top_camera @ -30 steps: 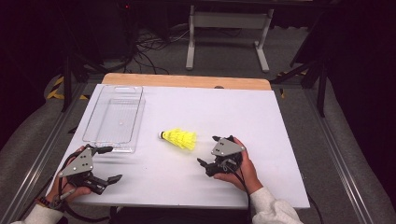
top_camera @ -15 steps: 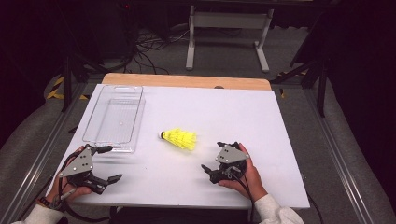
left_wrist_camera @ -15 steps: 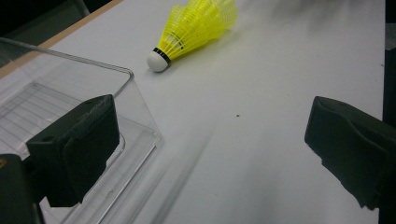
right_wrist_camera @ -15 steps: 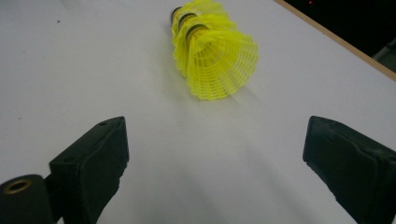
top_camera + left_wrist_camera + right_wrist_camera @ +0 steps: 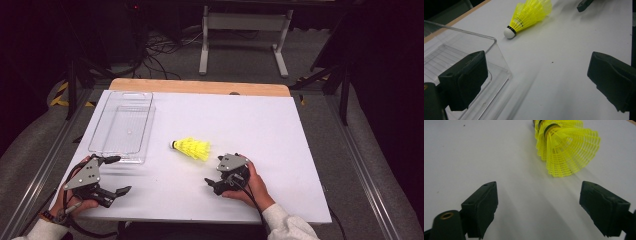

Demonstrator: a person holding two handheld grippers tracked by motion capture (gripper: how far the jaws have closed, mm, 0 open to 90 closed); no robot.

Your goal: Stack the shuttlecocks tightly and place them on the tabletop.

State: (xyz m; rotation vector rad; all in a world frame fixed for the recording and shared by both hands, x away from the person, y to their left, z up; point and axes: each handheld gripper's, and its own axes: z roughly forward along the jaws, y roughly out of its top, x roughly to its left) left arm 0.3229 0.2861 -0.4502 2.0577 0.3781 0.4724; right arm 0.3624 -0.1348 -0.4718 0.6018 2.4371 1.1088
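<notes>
A yellow plastic shuttlecock [image 5: 191, 148] lies on its side in the middle of the white table [image 5: 285, 125], white cork pointing left. My right gripper [image 5: 213, 172] rests just right of and nearer than it, open and empty. In the right gripper view the shuttlecock's skirt [image 5: 566, 150] lies ahead beyond the spread right gripper [image 5: 541, 205]. At the front left, my left gripper [image 5: 122, 174] is open and empty by the near end of a clear tray [image 5: 122, 127]. The left gripper view shows the left gripper [image 5: 536, 80] wide apart, the shuttlecock [image 5: 530, 13] farther off, and the tray corner [image 5: 494, 42] behind the left jaw.
The clear tray is empty and runs along the table's left side. A wooden strip [image 5: 200, 86] borders the far edge. Beyond it stand a metal frame [image 5: 245, 30] and floor cables [image 5: 165, 45]. The other gripper's jaw tip [image 5: 585, 3] shows at the top of the left gripper view.
My right gripper drew back slightly toward the near edge, then shifted a little left. The left gripper and the shuttlecock have stayed put.
</notes>
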